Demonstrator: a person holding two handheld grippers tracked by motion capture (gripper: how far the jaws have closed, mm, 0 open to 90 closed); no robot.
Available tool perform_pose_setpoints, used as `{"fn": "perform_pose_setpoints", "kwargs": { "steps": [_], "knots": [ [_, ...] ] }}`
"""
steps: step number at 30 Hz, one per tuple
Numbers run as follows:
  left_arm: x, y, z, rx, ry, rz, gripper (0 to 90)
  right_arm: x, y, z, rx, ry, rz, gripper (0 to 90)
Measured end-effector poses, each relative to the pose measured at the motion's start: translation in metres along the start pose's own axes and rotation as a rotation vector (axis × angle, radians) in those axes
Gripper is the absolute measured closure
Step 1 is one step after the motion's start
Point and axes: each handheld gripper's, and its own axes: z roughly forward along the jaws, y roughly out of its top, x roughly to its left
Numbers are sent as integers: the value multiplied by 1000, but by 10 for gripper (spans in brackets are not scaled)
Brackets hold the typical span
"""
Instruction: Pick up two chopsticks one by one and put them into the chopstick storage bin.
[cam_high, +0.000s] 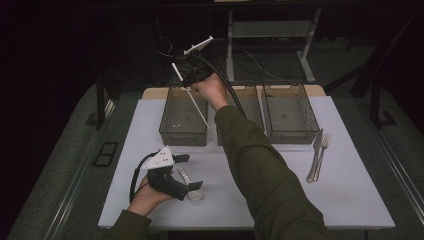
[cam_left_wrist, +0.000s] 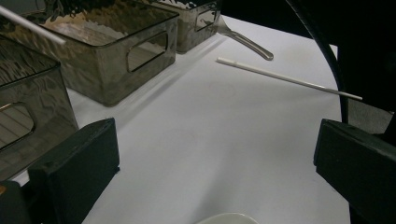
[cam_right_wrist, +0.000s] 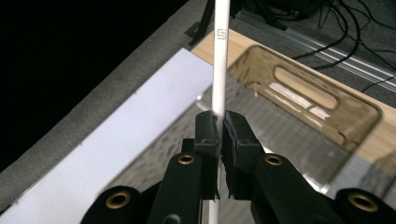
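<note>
while clamped thinly on the white chopstick above the far-left bin, right hand-held gripper risks letting it pivot and miss; left hand-held gripper agape.

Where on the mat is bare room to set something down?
Free: the wide strip of the white mat between the spoon and the knife with the fork. Crowded: the back edge, taken by three bins.

White chopstick bearing a small grey mark (illegible). Black right gripper with brass-coloured screws. Smoky translucent brown bins with a dotted floor pattern. White table cover. Silver knife and fork. Olive-green sleeve.
</note>
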Motion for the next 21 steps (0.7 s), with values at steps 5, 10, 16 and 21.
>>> {"fn": "perform_pose_setpoints", "kwargs": {
  "steps": [5,10,16,21],
  "knots": [
    [0,0,0,-2,-2,0,0,5,3,13,3,-2,7,843],
    [1,0,-1,-3,-2,3,0,4,-6,29,29,-4,18,842],
    [1,0,-1,-1,-4,3,0,-1,-20,45,72,-8,32,842],
    [1,-1,-1,5,-3,4,0,-5,-32,58,109,-6,45,896]
  ]
}}
